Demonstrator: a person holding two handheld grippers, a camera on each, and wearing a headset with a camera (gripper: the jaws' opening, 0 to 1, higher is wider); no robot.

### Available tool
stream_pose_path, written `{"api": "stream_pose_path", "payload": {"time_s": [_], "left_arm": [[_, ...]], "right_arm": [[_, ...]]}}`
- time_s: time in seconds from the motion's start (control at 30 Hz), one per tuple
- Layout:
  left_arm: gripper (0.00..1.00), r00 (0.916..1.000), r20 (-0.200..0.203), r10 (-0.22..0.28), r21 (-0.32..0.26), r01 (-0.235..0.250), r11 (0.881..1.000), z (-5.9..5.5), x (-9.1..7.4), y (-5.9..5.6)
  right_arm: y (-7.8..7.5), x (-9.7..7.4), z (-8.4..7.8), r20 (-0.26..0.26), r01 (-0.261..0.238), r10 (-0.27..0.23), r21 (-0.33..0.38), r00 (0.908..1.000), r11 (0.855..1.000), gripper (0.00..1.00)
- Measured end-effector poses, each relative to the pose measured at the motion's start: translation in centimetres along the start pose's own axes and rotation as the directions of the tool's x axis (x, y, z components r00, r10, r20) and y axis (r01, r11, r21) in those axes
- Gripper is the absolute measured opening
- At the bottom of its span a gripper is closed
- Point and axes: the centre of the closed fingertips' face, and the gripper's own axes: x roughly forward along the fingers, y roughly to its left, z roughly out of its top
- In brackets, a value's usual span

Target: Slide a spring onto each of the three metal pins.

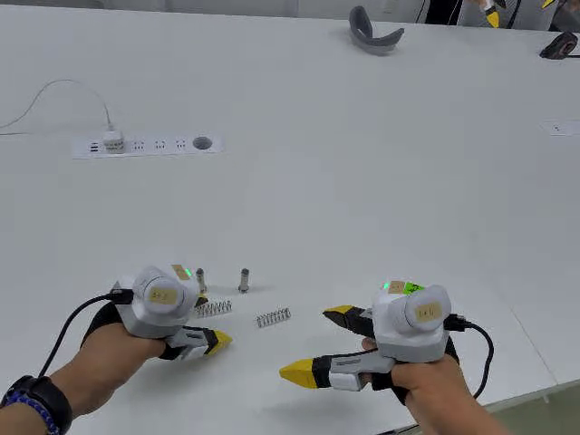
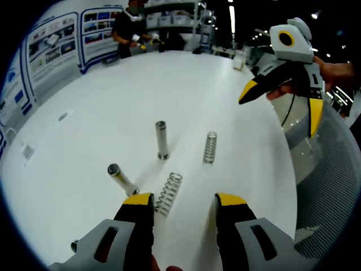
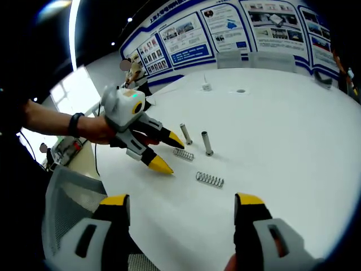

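Note:
Two short metal pins [image 1: 201, 279] [image 1: 244, 279] stand upright on the white table [image 1: 362, 181]. Two springs lie flat just in front of them. One spring [image 1: 213, 308] rests between the fingers of my open left gripper [image 1: 210, 321]. The other spring [image 1: 273, 317] lies free between the two grippers. The left gripper view has the near spring [image 2: 168, 192] by the left gripper [image 2: 183, 200], the pins [image 2: 120, 178] [image 2: 162, 139] and the far spring [image 2: 210, 147]. My right gripper [image 1: 317, 343] stands open to the right, holding nothing. The right gripper view looks past the right gripper [image 3: 181, 201] at the loose spring [image 3: 210, 179].
A white power strip [image 1: 145, 145] with a plug and cable lies at the back left. A grey curved band [image 1: 372, 32] and a dark object [image 1: 559, 45] sit at the far edge. The table's front edge runs close behind the right hand. A mesh chair [image 2: 327, 186] stands beside the table.

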Motion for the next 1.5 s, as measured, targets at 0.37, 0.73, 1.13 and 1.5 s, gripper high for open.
{"api": "stream_pose_path", "payload": {"time_s": [0.37,0.73,1.13,1.5], "left_arm": [[0.28,0.999,-0.024,0.037,0.043,-0.036,0.998,-0.9,0.1,0.6],[0.11,0.9971,-0.016,0.075,0.0,-0.075,0.997,-0.9,0.0,1.2],[0.1,0.995,0.0,0.1,-0.09,-0.1,0.991,-1.9,-2.3,1.1],[0.1,0.9917,0.026,0.126,-0.109,-0.122,0.986,-2.3,-4.7,0.6]], "right_arm": [[0.1,0.0,-0.1,0.0,0.001,-0.001,-0.001,1.0,1.0,0.77],[0.0,-0.2,-0.1,-0.002,0.007,-0.007,0.0,1.0,1.0,0.76],[0.5,0.1,0.2,0.003,-0.009,0.009,0.004,1.0,1.0,0.76],[1.6,0.5,0.9,0.017,-0.051,0.051,0.011,0.9986,0.999,0.75]]}}
